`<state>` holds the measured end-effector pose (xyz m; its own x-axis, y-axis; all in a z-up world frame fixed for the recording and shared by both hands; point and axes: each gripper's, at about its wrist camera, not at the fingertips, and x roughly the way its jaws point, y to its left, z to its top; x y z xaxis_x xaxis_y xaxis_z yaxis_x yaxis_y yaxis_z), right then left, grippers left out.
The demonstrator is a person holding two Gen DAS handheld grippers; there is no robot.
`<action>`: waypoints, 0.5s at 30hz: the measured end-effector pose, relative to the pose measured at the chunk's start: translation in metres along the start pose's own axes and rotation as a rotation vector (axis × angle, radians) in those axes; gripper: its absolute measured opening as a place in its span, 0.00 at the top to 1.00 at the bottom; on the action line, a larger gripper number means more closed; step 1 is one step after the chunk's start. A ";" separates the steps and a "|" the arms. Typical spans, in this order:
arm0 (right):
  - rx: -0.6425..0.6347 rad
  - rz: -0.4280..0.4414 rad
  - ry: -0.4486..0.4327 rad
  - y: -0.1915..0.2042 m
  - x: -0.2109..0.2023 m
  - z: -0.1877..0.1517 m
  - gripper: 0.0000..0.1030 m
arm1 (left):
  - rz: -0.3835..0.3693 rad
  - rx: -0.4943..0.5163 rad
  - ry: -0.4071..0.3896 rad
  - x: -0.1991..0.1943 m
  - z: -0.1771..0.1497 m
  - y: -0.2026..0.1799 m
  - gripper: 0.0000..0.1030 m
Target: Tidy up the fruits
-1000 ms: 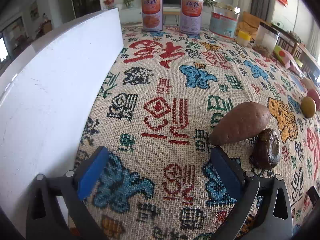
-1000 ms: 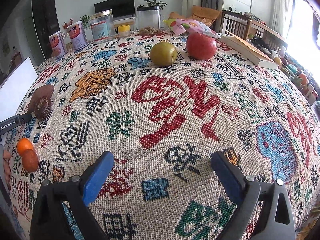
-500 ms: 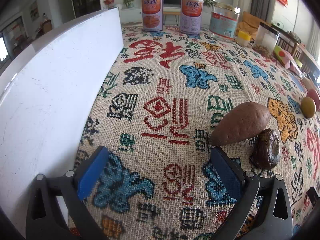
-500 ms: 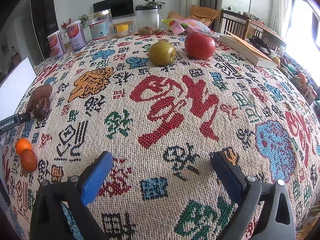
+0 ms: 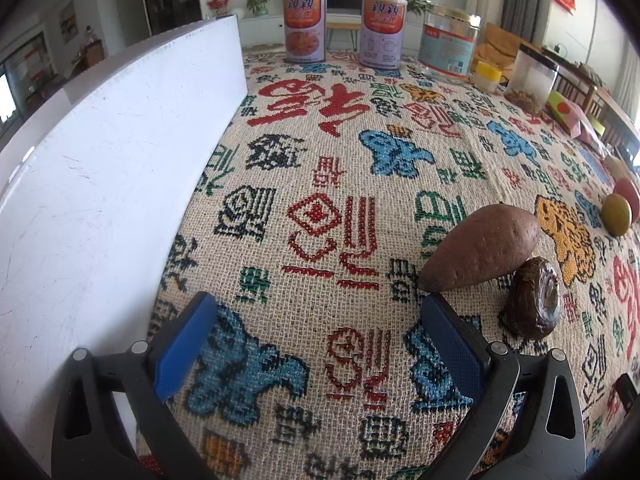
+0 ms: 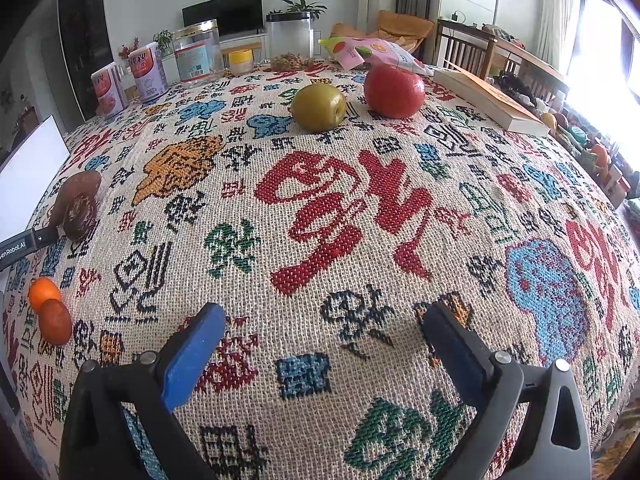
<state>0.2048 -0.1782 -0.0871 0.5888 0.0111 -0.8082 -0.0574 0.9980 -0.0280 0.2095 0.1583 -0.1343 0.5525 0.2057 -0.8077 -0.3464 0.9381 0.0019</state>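
Left wrist view has the left gripper (image 5: 316,344) low over the tablecloth (image 5: 344,184) with jaws spread wide and nothing between them, a sweet potato (image 5: 480,254) at 2 o'clock just off its right finger, and a dark fruit (image 5: 534,298) touching the potato's near side. Right wrist view has the right gripper (image 6: 320,354) likewise spread and empty, with a green apple (image 6: 318,107) and red apple (image 6: 394,91) side by side at 12 o'clock, well apart from it, and two oranges (image 6: 50,308) touching each other at 9 o'clock.

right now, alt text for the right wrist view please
The open right claw hovers empty over a patterned tablecloth. A green apple and red apple sit side by side far ahead; two oranges lie at the left edge.
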 end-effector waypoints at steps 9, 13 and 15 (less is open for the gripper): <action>-0.007 -0.011 -0.005 0.002 -0.001 0.000 0.03 | 0.000 0.000 0.000 0.000 0.000 0.000 0.00; -0.010 -0.017 -0.007 0.002 -0.002 0.000 0.03 | 0.000 0.000 0.000 0.000 0.000 0.000 0.00; -0.011 -0.021 -0.009 0.002 -0.003 -0.001 0.03 | 0.000 0.000 0.000 0.000 0.000 0.000 0.00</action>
<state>0.2026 -0.1758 -0.0854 0.5973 -0.0088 -0.8020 -0.0544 0.9972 -0.0515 0.2096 0.1582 -0.1344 0.5525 0.2055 -0.8078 -0.3463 0.9381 0.0017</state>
